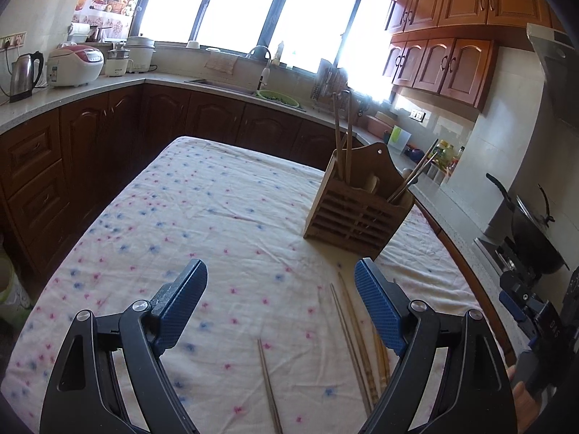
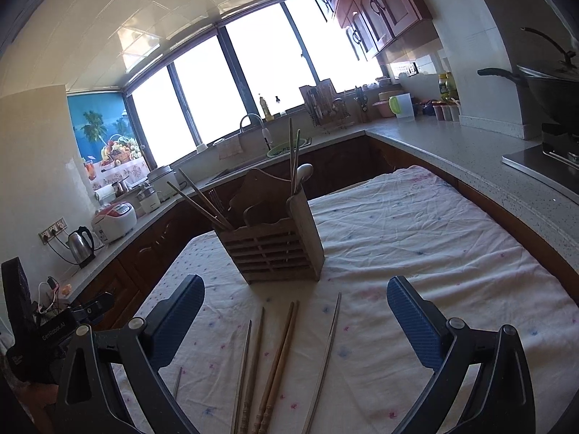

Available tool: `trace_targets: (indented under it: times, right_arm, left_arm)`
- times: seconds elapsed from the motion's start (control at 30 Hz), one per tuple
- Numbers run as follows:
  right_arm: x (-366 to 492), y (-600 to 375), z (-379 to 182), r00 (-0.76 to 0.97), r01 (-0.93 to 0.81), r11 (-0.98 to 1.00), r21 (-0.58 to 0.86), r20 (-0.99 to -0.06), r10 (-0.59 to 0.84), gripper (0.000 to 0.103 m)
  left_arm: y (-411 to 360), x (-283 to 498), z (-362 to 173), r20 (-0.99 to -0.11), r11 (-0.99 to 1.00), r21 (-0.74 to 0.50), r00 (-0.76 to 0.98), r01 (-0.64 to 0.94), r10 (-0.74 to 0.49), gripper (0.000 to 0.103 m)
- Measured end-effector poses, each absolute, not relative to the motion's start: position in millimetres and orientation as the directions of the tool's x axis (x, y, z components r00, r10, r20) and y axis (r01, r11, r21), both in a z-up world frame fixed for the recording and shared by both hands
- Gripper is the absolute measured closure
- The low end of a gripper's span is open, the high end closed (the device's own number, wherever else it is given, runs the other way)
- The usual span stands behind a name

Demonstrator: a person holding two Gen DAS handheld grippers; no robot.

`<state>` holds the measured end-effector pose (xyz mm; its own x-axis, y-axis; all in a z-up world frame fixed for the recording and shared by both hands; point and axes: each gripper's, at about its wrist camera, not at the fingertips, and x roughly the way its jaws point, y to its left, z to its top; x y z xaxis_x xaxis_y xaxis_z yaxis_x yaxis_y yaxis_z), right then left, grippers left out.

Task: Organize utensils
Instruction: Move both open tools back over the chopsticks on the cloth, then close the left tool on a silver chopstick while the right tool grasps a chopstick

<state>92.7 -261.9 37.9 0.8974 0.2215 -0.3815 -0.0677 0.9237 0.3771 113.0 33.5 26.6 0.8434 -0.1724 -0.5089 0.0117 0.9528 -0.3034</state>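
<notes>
Here, slatted wooden holder (image 2: 275, 249), slim chopsticks (image 2: 277, 365) — creased cloth (image 2: 416, 238)

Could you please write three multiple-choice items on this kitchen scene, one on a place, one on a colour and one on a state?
1. Where does the wooden holder stand?
A. on the cloth-covered table
B. in the sink
C. on the stove

2. What colour are the pads of the right claw?
A. red
B. blue
C. yellow

3. In what state is the left claw?
A. shut on a chopstick
B. shut with nothing in it
C. open with nothing gripped

Answers:
1. A, since the holder rests on the flowered cloth, beyond the loose chopsticks.
2. B, since both pads show a blue textured face.
3. C, since its pads stand wide apart above the cloth and press on nothing.
</notes>
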Motion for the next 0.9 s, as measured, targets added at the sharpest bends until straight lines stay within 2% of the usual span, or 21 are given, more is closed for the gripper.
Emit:
trace_targets:
  times: [0.63, 0.77, 0.87, 0.9]
  right_arm:
    - [84.8, -252.7, 17.4, 0.861, -0.056, 0.933, 0.356, -0.456, 0.226, 0.002]
    - [89.4, -249.7, 13.2, 0.848, -0.058, 0.935, 0.349, -0.478, 0.231, 0.007]
    - [95.8, -249.1, 7.7, 0.831, -0.055, 0.936, 0.348, -0.503, 0.236, 0.016]
    - [97.3, -249.3, 6.1, 0.827, -0.054, 0.935, 0.351, -0.509, 0.239, 0.017]
  left_arm:
    - [26.4, 103.6, 4.6, -0.611, 0.968, -0.249, 0.771, 0.028, -0.179, 0.017]
    - [19.2, 107.9, -3.3, -0.65, 0.974, -0.221, 0.736, 0.056, -0.19, 0.018]
    - [9.9, 112.2, -13.7, -0.687, 0.979, -0.187, 0.7, 0.087, -0.194, 0.027]
    - [7.1, 114.6, -18.6, -0.705, 0.979, -0.177, 0.682, 0.096, -0.194, 0.035]
